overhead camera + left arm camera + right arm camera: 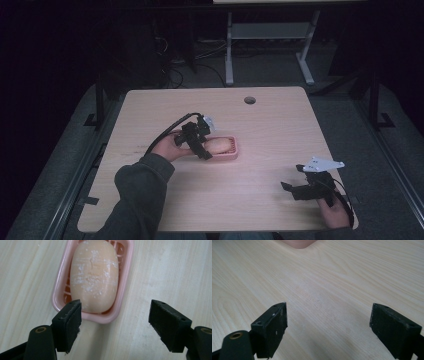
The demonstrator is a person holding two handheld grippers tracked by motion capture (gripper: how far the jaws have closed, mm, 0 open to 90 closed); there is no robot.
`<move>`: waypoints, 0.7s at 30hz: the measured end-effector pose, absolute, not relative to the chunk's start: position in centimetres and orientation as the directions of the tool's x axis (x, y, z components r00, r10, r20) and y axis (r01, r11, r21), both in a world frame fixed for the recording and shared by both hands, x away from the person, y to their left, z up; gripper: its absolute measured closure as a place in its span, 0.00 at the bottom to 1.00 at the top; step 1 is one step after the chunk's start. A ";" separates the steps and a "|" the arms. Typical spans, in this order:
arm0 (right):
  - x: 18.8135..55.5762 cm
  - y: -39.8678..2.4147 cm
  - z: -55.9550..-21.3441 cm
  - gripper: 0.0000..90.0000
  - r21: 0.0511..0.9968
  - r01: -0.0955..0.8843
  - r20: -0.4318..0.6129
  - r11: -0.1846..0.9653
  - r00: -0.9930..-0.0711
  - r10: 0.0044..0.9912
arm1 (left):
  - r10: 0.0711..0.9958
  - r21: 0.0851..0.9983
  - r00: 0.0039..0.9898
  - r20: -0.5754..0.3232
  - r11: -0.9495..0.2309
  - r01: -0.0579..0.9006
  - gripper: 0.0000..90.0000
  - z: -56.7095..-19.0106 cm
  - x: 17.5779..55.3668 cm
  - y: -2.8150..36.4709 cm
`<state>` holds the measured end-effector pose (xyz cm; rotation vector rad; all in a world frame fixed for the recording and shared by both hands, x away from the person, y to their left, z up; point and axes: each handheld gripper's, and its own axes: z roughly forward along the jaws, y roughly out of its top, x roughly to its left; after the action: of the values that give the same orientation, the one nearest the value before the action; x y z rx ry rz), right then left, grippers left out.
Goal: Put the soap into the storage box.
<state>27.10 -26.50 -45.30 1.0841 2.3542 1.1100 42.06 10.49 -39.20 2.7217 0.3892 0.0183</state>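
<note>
A peach bar of soap [93, 275] with white scuffs lies in a pink soap dish [125, 270] near the middle of the table; soap [219, 145], dish [236, 150]. My left gripper [115, 322] hovers open at the dish's near end, its jaws wide apart and empty, one jaw overlapping the dish's rim. In the high view the left gripper [202, 150] sits at the dish's left end. My right gripper [328, 330] stands open over bare wood at the table's front right [292, 190], with a corner of the pink dish [298, 243] far ahead.
The light wooden table [270, 125] has a round cable hole [249, 100] at the back. A desk frame [270, 45] stands on the dark floor behind it. The person's sleeve [140, 195] comes in at the front left.
</note>
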 end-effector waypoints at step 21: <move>27.2 -26.8 -45.3 0.16 0.762 0.511 0.028 0.398 -0.640 0.768 | 0.272 0.402 0.962 -0.028 -0.878 0.260 0.29 -39.0 39.2 12.2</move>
<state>27.25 -26.77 -45.34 1.1110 2.3328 1.0976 39.15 12.24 -39.03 2.7011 0.3830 0.0414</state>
